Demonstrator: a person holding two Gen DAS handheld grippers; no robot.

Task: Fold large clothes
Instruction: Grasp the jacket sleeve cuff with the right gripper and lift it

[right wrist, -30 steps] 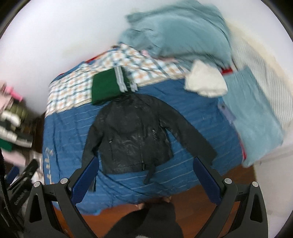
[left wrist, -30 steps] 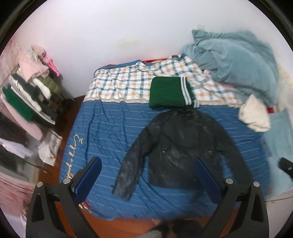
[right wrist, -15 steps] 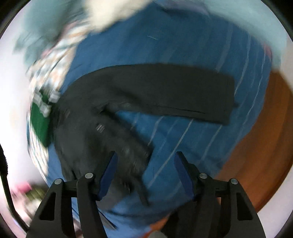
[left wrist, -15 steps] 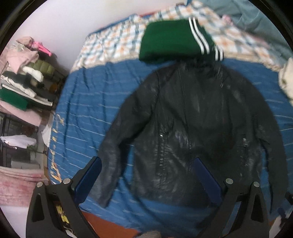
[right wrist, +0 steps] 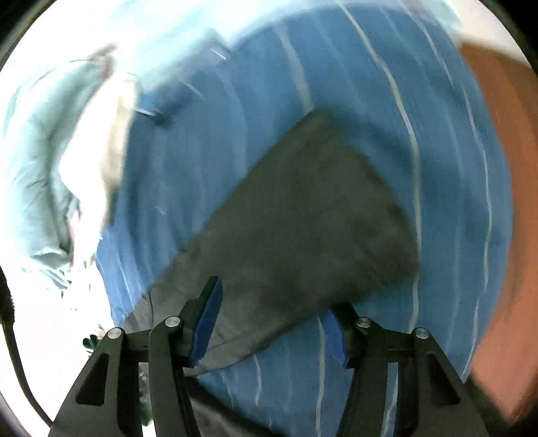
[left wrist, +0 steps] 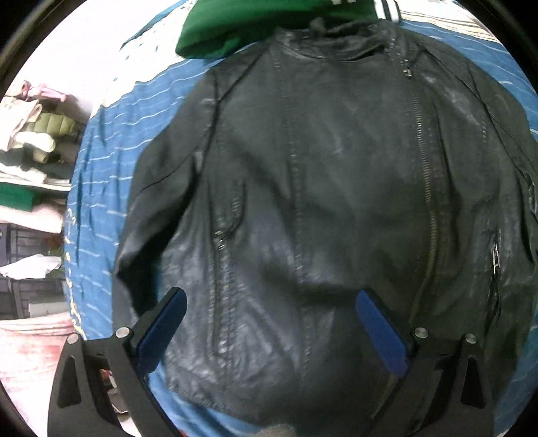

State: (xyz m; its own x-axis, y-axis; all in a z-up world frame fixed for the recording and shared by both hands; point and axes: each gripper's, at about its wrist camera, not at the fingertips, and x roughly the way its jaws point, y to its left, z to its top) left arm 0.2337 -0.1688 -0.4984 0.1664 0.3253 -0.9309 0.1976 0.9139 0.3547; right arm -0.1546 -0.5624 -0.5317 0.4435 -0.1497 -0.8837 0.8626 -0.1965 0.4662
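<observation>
A black leather jacket (left wrist: 319,201) lies flat, front up and zipped, on the blue striped bedspread (left wrist: 101,168). My left gripper (left wrist: 269,322) is open and hovers close over the jacket's lower front, near the hem. In the right wrist view the jacket's right sleeve (right wrist: 302,215) stretches across the bedspread (right wrist: 336,84), blurred by motion. My right gripper (right wrist: 272,319) is open with its jaws either side of the sleeve, partway up from the cuff; contact with the cloth is unclear.
A folded green garment with white stripes (left wrist: 255,30) lies by the jacket's collar. Shelves of folded clothes (left wrist: 30,161) stand left of the bed. A pale blue quilt (right wrist: 37,161) and white cloth lie at the bed's far side. Brown floor (right wrist: 504,201) borders the bed's edge.
Both grippers have dropped much closer to the bed. The left moved in over the jacket's lower front. The right swung onto the right sleeve and its jaws have narrowed.
</observation>
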